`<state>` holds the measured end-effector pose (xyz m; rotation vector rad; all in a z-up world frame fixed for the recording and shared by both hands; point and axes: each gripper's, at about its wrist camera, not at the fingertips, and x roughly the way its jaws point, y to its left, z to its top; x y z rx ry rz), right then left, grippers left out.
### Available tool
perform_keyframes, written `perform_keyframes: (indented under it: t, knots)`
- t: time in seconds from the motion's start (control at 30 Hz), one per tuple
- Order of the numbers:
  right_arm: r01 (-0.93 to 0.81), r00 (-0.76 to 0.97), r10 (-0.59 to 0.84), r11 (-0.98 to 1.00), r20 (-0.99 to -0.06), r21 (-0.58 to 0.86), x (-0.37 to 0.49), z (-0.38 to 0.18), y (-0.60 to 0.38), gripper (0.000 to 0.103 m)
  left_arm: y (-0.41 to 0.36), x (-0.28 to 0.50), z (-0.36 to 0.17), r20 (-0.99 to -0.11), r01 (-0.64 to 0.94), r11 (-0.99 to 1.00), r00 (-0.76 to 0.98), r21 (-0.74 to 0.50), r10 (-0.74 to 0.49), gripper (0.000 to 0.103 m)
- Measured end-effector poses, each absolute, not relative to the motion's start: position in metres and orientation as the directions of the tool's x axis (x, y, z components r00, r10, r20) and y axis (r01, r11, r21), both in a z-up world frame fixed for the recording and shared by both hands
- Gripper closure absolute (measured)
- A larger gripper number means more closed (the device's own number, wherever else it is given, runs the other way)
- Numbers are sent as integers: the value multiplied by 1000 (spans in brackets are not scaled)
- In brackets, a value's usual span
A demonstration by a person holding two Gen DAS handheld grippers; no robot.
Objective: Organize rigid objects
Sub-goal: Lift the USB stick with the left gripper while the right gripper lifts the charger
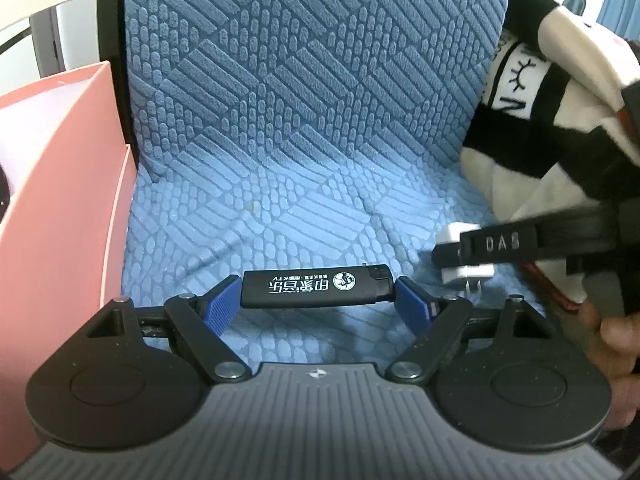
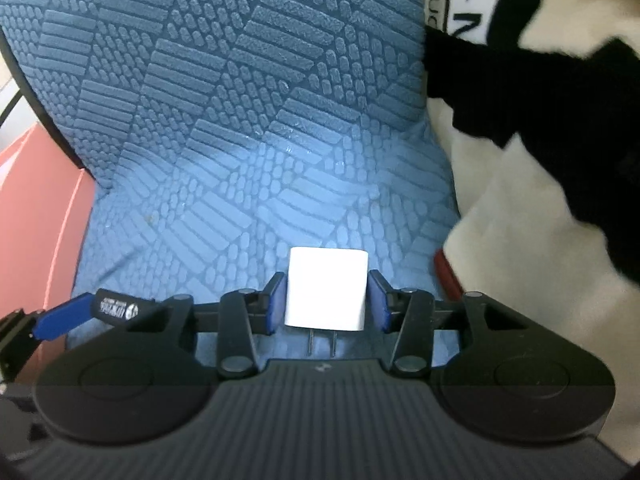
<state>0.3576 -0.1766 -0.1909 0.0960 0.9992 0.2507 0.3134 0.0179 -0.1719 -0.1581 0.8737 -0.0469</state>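
My left gripper [image 1: 318, 300] is shut on a black lighter [image 1: 316, 286] with white print, held endwise between its blue pads above the blue seat cushion [image 1: 304, 216]. My right gripper [image 2: 326, 298] is shut on a white plug adapter [image 2: 326, 288], prongs pointing back toward the camera. In the left wrist view the right gripper [image 1: 460, 258] shows at the right with the adapter [image 1: 460, 232] in it. In the right wrist view the lighter [image 2: 120, 308] and a blue left finger [image 2: 60, 320] show at the lower left.
A pink open box [image 1: 56, 184] stands left of the cushion, also in the right wrist view [image 2: 36, 216]. A black and white plush cloth [image 1: 552, 92] lies on the right, also in the right wrist view [image 2: 540, 140]. A red item [image 2: 448, 276] peeks from under it.
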Motion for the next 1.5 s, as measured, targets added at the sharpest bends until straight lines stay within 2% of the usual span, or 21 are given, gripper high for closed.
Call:
perform_keyframes:
  t: [0.23,0.73,1.17,1.5]
  knots:
    - [-136,579,208,978,-788,159,324,-166,-184,57,18,300,-155,-753,-29,987,650,-156,-100,18]
    - [-118,626,263,962,-734,244,252,-116,-212,57,31,253,-109,-739,-25,976,658,-218,-148,18]
    - [-213,618,333,943,-712,256,203,-79,-175,57,64,204,-48,-712,-69,963,687,-259,-143,18]
    - [-303,657,407,913,-634,272,211,-24,-133,57,112,198,3,-679,-122,965,730,-234,-72,18]
